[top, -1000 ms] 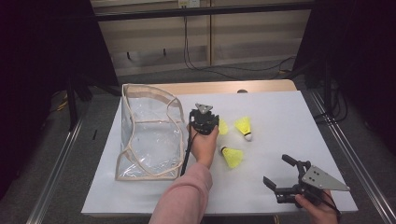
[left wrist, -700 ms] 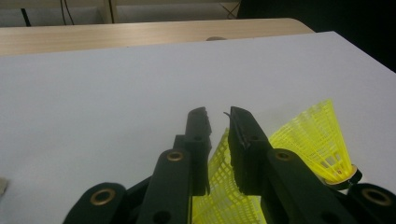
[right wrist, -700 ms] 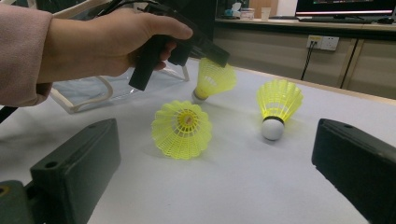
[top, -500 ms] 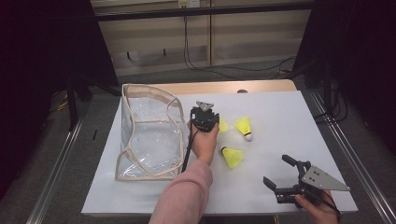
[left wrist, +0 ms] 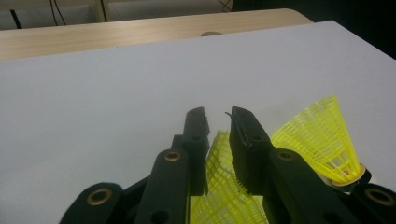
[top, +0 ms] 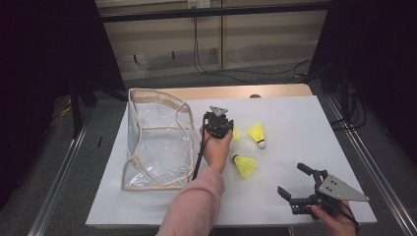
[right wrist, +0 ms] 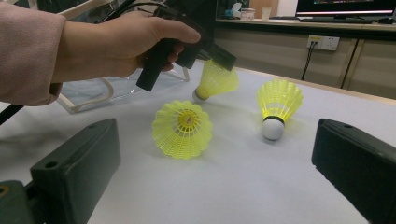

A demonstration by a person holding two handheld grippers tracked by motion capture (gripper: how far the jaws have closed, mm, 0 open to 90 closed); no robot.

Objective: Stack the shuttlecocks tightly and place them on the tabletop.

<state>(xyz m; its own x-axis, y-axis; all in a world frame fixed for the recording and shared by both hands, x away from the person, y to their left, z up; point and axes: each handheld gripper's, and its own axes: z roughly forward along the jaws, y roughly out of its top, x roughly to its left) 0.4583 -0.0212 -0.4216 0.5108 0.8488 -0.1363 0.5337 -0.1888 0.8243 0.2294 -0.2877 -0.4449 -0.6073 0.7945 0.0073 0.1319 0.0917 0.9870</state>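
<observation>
Three yellow shuttlecocks are on the white table top. My left gripper (top: 222, 129) (left wrist: 217, 116), held by a hand in a pink sleeve, is shut on the net skirt of one shuttlecock (top: 236, 133) (left wrist: 219, 186) (right wrist: 215, 80), whose cork points down at the table. A second shuttlecock (top: 256, 132) (left wrist: 322, 135) (right wrist: 279, 105) stands just right of it on its white cork. The third (top: 244, 165) (right wrist: 183, 128) lies on its side nearer the person. My right gripper (top: 291, 179) (right wrist: 217, 163) rests open at the front right, with nothing between its jaws.
A clear plastic bag with cream trim (top: 156, 92) (right wrist: 93, 91) stands open on the left part of the white table top (top: 305, 123). A wooden edge (top: 236, 91) runs along the far side. Dark floor and rails flank the table.
</observation>
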